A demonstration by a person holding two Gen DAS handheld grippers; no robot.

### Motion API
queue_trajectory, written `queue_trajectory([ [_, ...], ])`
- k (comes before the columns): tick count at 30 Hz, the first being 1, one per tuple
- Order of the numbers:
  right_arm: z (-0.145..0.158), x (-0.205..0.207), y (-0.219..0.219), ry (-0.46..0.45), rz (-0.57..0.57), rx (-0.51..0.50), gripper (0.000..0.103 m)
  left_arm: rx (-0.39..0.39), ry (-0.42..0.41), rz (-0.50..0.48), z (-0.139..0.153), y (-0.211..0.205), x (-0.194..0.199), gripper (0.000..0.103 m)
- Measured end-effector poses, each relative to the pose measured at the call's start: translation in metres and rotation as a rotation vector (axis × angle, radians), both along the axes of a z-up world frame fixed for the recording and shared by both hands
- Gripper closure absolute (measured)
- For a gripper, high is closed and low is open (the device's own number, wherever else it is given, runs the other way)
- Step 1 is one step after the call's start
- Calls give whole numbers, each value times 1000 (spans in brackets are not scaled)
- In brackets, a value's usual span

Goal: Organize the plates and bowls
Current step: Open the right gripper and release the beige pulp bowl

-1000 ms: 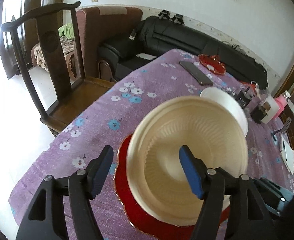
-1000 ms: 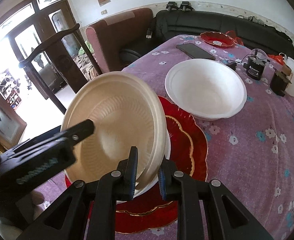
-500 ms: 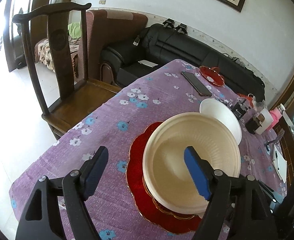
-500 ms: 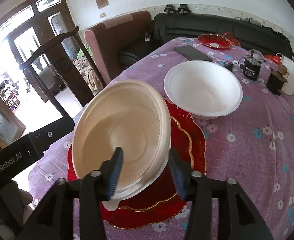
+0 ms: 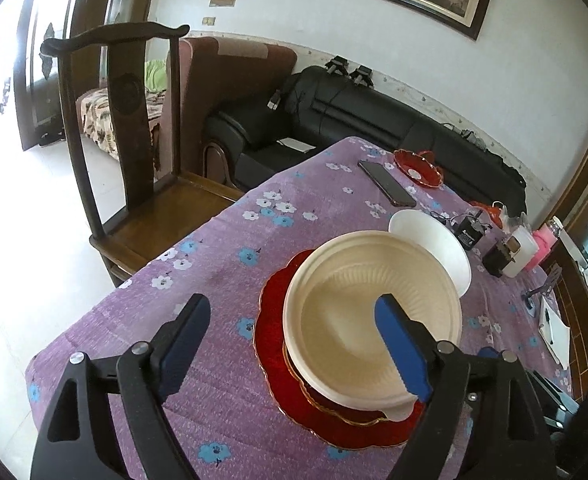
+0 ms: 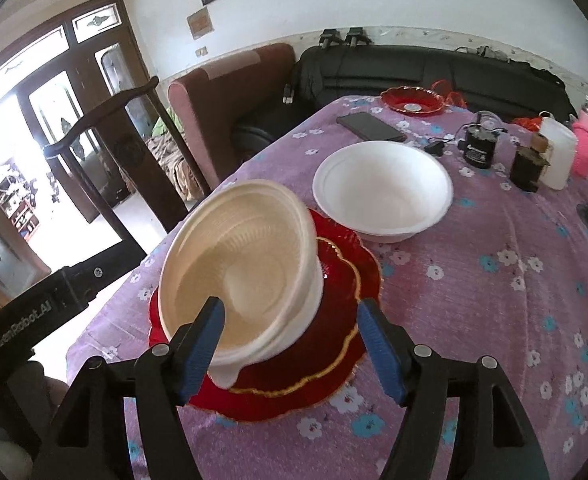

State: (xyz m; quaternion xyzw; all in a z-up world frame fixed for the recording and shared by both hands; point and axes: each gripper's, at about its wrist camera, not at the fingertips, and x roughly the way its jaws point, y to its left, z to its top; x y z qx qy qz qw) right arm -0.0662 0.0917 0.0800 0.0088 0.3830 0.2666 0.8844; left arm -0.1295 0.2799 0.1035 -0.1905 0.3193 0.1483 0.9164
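Tabletop (image 5: pixel 229 400): purple floral cloth.
Red plates (image 6: pixel 334 344) stacked near front edge.
Cream bowl (image 6: pixel 237 276) sits on them, tilted, apparently nested in white one.
White bowl (image 6: pixel 382 188) just beyond, mid-table.
Bowls look light, thin, stiff, easily tipped; take by rim.
Left gripper (image 5: pixel 294 352), right gripper (image 6: pixel 294 344): jaws just been opening, spread wide, gripping nothing.

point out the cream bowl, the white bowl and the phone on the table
cream bowl (image 6: pixel 249 276), right wrist view, on its ribbed inner wall
white bowl (image 6: pixel 382 188), right wrist view, on the inside of its basin
phone (image 6: pixel 370 126), right wrist view, on the middle of its dark screen
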Motion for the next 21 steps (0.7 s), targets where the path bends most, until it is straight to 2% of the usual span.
queue_trajectory([
  [10, 4, -18, -35, -32, -44, 12, 25, 90, -22, -50, 8, -39, -13, 18],
  [14, -2, -20, -53, -25, -66, 7, 24, 124, -25, -78, 10, -56, -18, 13],
  [21, -7, -22, -83, -8, -116, 30, 24, 177, -15, -115, 12, -85, -16, 12],
])
